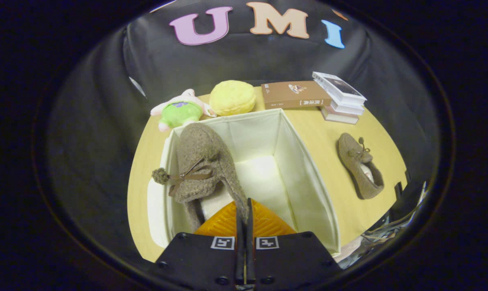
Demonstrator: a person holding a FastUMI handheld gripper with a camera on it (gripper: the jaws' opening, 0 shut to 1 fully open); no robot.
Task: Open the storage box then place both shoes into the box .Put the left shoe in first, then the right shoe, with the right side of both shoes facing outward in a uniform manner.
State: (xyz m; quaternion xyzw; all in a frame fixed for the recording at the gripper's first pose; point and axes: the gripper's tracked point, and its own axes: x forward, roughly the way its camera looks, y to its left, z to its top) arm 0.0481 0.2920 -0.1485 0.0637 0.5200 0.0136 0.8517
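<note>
My gripper (244,208) is shut on the rim of a brown woolly shoe (201,161) with a bow and pompom. I hold the shoe above the open cream fabric storage box (304,169), over its left side, toe pointing away from me. The box's inside is bare and pale. A second matching brown shoe (359,165) lies on the yellow table to the right of the box, its toe pointing away.
Beyond the box sit a plush toy in green (181,111), a yellow round cushion (232,98), a brown book (294,95) and a stack of books (341,97). The yellow table (332,137) ends close on the left and right.
</note>
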